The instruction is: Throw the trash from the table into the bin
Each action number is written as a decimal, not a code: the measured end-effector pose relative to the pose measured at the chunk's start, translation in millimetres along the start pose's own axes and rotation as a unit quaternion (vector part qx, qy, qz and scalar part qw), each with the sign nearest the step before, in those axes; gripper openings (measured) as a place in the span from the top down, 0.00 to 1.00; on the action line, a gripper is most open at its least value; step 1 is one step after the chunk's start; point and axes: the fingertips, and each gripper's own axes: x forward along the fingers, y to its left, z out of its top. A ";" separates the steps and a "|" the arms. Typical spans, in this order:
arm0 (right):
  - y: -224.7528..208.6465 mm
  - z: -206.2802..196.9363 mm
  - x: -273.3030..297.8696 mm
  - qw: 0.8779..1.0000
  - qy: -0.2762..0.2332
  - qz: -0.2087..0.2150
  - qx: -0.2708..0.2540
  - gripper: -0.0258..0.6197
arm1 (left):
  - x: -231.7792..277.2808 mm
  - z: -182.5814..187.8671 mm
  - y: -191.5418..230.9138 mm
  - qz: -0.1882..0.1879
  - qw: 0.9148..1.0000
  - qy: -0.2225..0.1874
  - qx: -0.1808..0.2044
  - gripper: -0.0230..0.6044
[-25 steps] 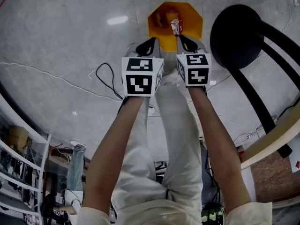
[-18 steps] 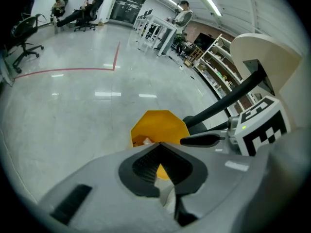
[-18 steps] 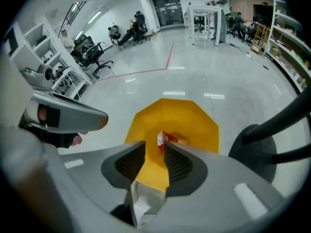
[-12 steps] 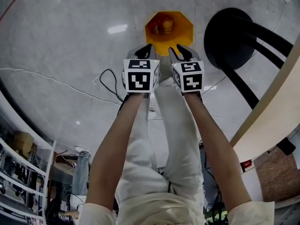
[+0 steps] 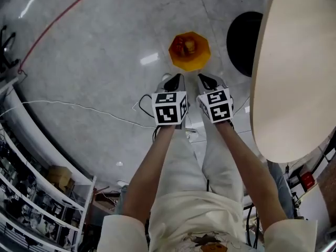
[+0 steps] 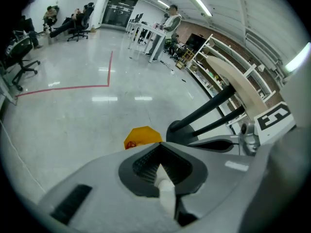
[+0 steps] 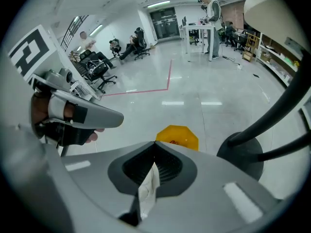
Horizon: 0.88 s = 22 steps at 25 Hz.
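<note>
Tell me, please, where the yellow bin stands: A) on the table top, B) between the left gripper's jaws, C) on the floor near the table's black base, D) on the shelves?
C: the yellow bin stands on the floor, close to the black base.

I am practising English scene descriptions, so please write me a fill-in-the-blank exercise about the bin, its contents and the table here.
1. The orange octagonal plastic bin stands on the grey ____.
2. Some trash inside it is ____ in colour.
3. The round beige table top partly hides a flat round ____ base below it.
Missing words: floor; red; black.
</note>
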 end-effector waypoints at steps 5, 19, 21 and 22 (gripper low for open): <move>33.7 21.9 -68.6 0.999 -0.031 0.011 -0.018 0.95 | -63.6 15.7 -38.7 -0.009 0.999 -0.014 0.037 0.95; 69.4 58.4 -253.6 0.990 -0.133 0.005 -0.042 0.95 | -206.8 56.4 -153.7 -0.039 0.989 -0.080 0.118 0.95; 65.4 64.0 -269.6 0.987 -0.151 -0.007 -0.047 0.95 | -217.1 54.6 -168.4 -0.048 0.986 -0.082 0.136 0.95; 63.9 65.6 -277.6 0.986 -0.159 -0.012 -0.050 0.95 | -222.3 52.7 -175.7 -0.051 0.985 -0.082 0.145 0.95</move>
